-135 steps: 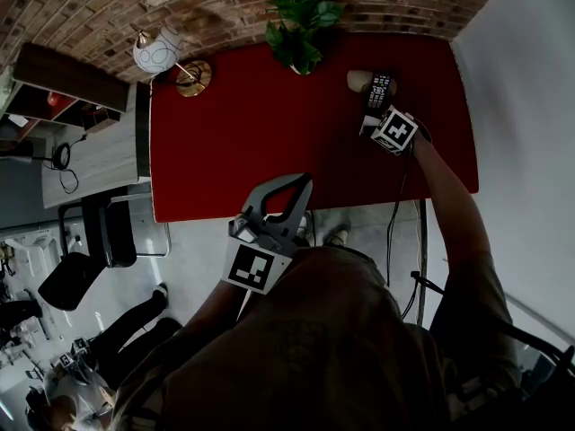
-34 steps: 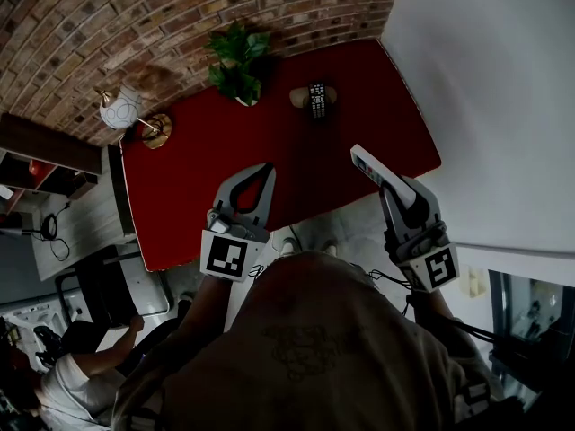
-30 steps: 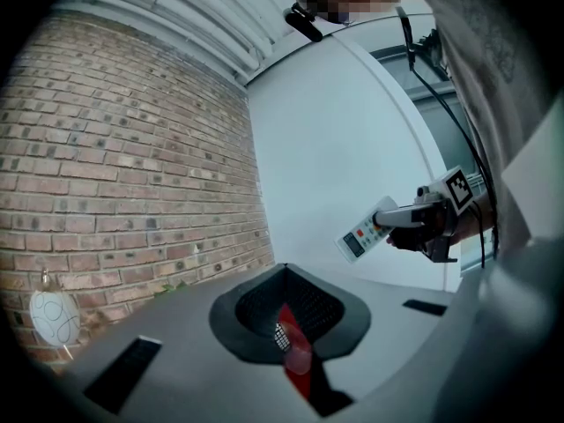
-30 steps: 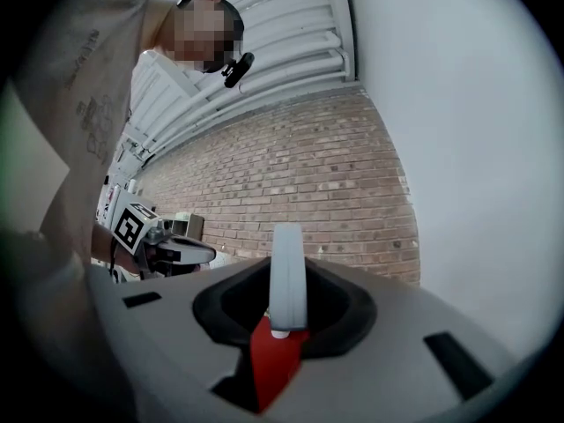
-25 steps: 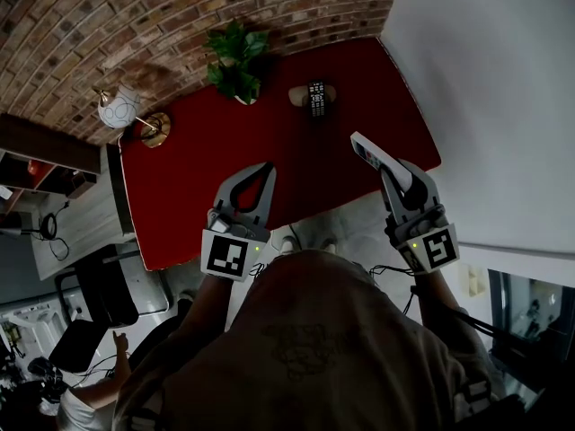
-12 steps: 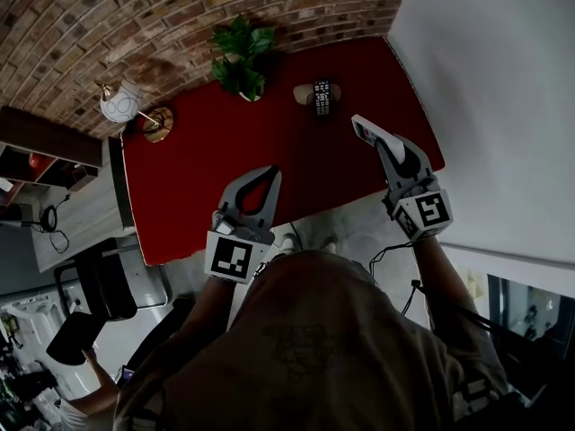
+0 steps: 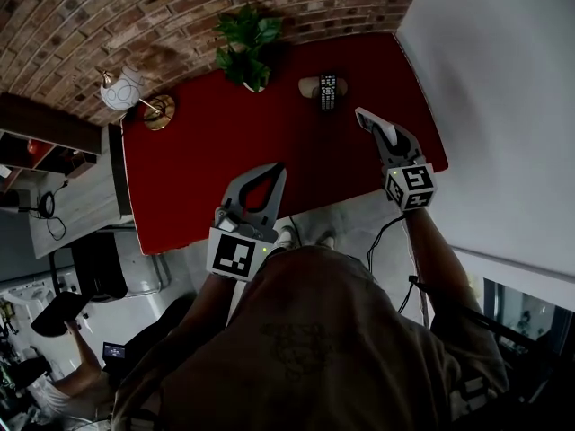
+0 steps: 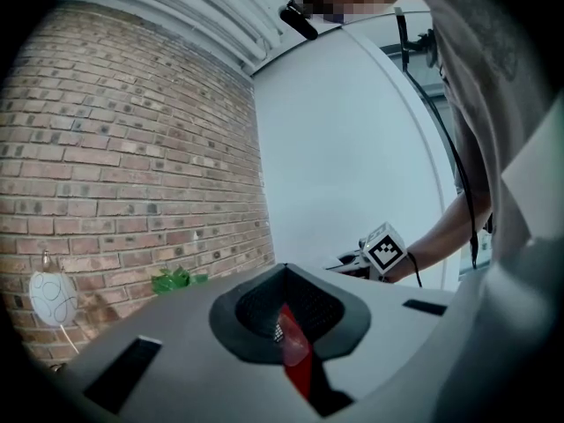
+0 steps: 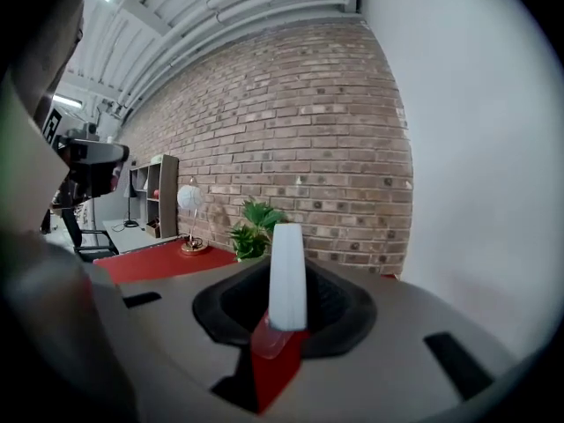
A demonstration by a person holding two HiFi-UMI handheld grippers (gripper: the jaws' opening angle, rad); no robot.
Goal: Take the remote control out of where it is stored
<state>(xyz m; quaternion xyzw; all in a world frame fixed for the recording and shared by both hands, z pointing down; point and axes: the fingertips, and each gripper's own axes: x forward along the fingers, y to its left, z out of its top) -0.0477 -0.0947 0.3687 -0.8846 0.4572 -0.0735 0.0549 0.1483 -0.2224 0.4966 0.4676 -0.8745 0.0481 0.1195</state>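
Over the right edge of the desk (image 7: 207,151), the right gripper (image 7: 381,133) had its jaws clamped on the end of the white remote control (image 7: 366,118); the left gripper (image 7: 275,169) had its jaws together, empty. We judged the thin end-grip could let it pivot and drop. Count — two remotes: this one, plus a black remote (image 7: 328,91) in the holder (image 7: 309,86).

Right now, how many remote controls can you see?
2. A white remote is clamped in the right gripper over the red table; a black remote rests on the beige holder, right of the plant. None looks hidden.
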